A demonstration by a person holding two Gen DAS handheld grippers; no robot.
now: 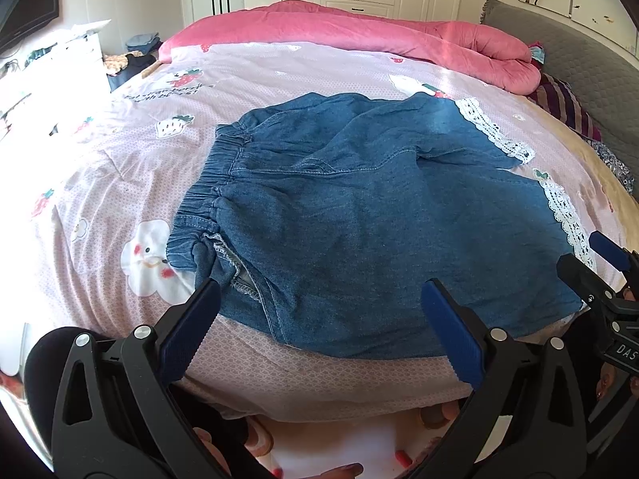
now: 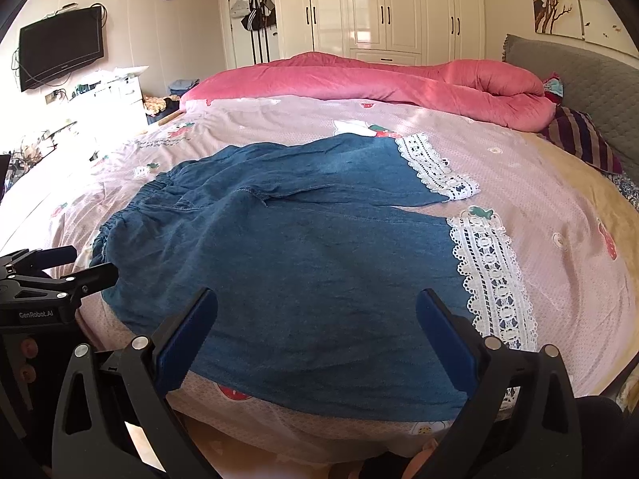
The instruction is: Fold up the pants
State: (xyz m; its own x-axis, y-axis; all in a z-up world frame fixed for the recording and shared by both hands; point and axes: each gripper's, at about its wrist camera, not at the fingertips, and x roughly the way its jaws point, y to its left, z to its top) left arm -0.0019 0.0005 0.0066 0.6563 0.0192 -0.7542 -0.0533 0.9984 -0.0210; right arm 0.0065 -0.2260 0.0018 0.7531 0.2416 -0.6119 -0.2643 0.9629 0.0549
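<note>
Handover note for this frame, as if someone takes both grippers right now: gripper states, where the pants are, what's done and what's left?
Left gripper: jaws open, empty, over the near edge by the waistband.
Right gripper: jaws open, empty, over the near leg beside its lace hem.
Denim pants: spread flat on the pink bedsheet, waistband left, both lace hems right.
Done: laid out. No fold visible.
Left: grasp and make every fold.

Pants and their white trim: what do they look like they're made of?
The pants look like soft, thin denim: blue with a faded, matte weave, contrast stitching, and a gathered elastic waistband. The white trim at the leg ends looks like cotton lace, with openwork holes and scalloped edges; the fibre can't be confirmed.
</note>
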